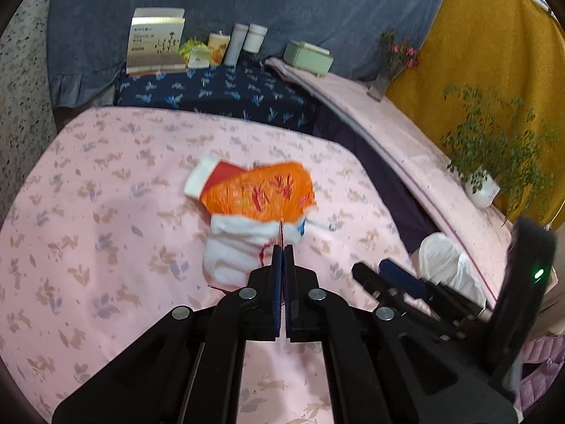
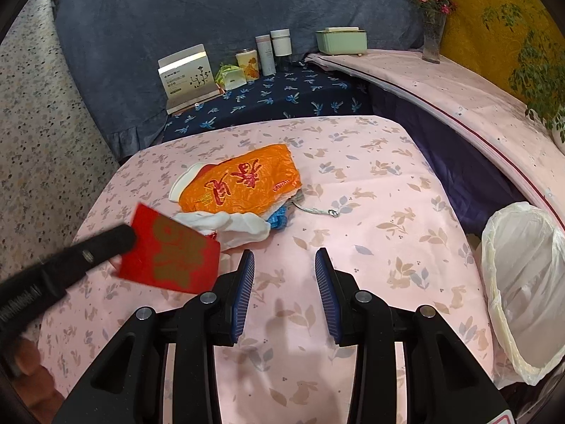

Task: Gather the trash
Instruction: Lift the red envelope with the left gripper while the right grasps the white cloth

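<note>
**Red envelope held, to be carried to the lined bin**

Nearest in the right wrist view, the right hand-held gripper (image 2: 284,258) is seen with its jaws wide apart and nothing between them, low over the pink tabletop (image 2: 370,282). At about 9 o'clock from it, the left hand-held gripper (image 2: 122,236) is closed on one edge of a red envelope (image 2: 169,251), which is lifted a little above the cloth. In the left wrist view the same envelope is seen only as a thin edge between the closed pads.

For a good carry, the envelope should be kept pinched firmly, because it is thin and probably slips easily. It should be moved toward 3 o'clock, where the bin with the white liner (image 2: 522,275) stands beside the tabletop edge, and released only when it is over the opening. The right hand-held gripper lies between the envelope and the bin, so a crossing of the two should be avoided.

Farther, at 12 o'clock, the remaining pile is found: a white crumpled tissue (image 2: 229,226), an orange wrapper (image 2: 243,183) partly on top of it, a small blue piece (image 2: 279,221) and a grey string (image 2: 314,210). These can probably be taken next by the free gripper.
</note>
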A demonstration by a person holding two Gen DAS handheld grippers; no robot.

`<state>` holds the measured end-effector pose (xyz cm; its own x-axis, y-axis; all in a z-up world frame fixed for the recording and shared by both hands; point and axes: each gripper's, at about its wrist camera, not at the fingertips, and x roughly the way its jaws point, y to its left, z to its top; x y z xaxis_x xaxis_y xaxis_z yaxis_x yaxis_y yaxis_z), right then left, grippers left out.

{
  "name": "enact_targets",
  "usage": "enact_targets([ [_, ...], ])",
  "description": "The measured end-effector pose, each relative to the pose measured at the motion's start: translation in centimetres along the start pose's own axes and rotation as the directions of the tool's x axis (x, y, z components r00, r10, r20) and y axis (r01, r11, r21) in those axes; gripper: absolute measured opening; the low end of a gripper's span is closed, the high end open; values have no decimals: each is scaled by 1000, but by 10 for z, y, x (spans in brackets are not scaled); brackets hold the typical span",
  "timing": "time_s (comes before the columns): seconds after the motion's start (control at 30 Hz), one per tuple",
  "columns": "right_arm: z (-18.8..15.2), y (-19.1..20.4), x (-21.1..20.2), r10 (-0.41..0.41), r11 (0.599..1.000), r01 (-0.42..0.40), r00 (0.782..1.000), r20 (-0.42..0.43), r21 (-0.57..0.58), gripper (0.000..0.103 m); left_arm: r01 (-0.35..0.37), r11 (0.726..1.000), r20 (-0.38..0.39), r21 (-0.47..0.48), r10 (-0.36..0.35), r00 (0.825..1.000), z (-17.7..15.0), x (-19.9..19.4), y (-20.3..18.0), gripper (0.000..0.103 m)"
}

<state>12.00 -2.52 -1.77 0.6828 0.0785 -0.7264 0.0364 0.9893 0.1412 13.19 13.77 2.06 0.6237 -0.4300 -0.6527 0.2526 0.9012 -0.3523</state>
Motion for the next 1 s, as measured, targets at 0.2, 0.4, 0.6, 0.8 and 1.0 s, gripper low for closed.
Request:
enact_targets([
  [0.2,4,16,6,24,999,-24,1000,-6,-28,36,-44,999,69,-2,44,997,24,-20,11,0],
  [0.4,8,38,22,52,997,-54,998,-27,-57,36,-116,993,100,-19,117,988,39,-26,34,0],
  [0.6,9,57,46,77,994,-82,995,-65,-75,36,-143,989,76,-46,146,986,40,-13,53,0],
  [0.8,6,70,70,94,992,-102,991,-96,-79,36,-155,986,40,-57,157,987,37,4,65,0],
  [1.0,0,69,88,94,992,-104,986,-136,-68,13,-163,985,17,-52,164,986,35,14,64,0],
])
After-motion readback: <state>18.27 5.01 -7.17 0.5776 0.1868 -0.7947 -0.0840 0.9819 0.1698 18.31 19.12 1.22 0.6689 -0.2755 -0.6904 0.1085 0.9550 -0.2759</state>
